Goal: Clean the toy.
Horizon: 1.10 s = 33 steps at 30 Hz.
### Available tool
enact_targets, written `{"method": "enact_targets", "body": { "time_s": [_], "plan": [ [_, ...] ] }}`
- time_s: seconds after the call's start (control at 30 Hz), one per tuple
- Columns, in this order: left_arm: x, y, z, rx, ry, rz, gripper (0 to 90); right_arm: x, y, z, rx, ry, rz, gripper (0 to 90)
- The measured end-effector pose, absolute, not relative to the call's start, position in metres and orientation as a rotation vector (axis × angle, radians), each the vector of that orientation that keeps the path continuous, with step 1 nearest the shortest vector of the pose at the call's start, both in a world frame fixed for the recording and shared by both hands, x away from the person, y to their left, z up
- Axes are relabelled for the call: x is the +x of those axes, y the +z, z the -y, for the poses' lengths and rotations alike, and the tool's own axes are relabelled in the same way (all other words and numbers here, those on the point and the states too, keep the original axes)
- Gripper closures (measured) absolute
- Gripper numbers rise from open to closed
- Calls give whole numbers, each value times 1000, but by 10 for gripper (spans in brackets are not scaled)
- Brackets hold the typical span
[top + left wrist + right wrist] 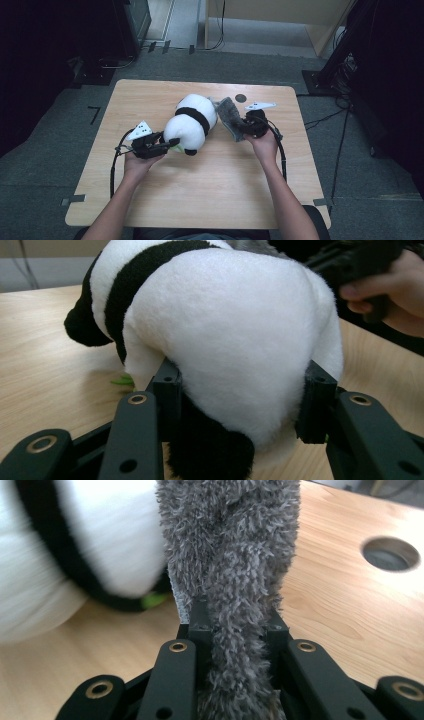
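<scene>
A black-and-white panda plush (192, 122) lies on its side in the middle of the wooden table (200, 190). My left gripper (172, 145) is shut on its lower end; in the left gripper view the two pads press into the white rump of the panda (225, 330), one on each side of my left gripper (240, 405). A grey fuzzy cloth (227, 115) rests against the panda's right side. My right gripper (239, 131) is shut on it, and the cloth (235, 555) rises bunched from between the pads of my right gripper (234, 625), next to the panda (100, 535).
A round hole (241, 98) sits in the tabletop near the far edge, just behind the cloth. A small green bit (123, 381) pokes out under the panda. Dark stands and cables line the floor around the table.
</scene>
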State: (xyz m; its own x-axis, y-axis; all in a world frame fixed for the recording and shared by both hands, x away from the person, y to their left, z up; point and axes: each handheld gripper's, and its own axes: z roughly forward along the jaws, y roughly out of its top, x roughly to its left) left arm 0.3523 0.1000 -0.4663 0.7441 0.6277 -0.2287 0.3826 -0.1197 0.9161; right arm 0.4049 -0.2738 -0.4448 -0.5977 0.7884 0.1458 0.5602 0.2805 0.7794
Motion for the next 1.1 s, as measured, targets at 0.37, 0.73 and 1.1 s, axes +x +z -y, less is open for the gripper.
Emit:
{"method": "enact_targets", "body": {
  "time_s": [0.37,0.73,1.1],
  "plan": [
    [355,-464,-86,1684,294,-921,499,363,-405,228,1035,1341,-2350,750],
    [352,-463,-73,1688,329,-928,500,339,-416,179,930,1379,-2409,752],
    [352,-459,-76,1654,299,-952,499,327,-453,143,788,1189,-2618,766]
  ]
}}
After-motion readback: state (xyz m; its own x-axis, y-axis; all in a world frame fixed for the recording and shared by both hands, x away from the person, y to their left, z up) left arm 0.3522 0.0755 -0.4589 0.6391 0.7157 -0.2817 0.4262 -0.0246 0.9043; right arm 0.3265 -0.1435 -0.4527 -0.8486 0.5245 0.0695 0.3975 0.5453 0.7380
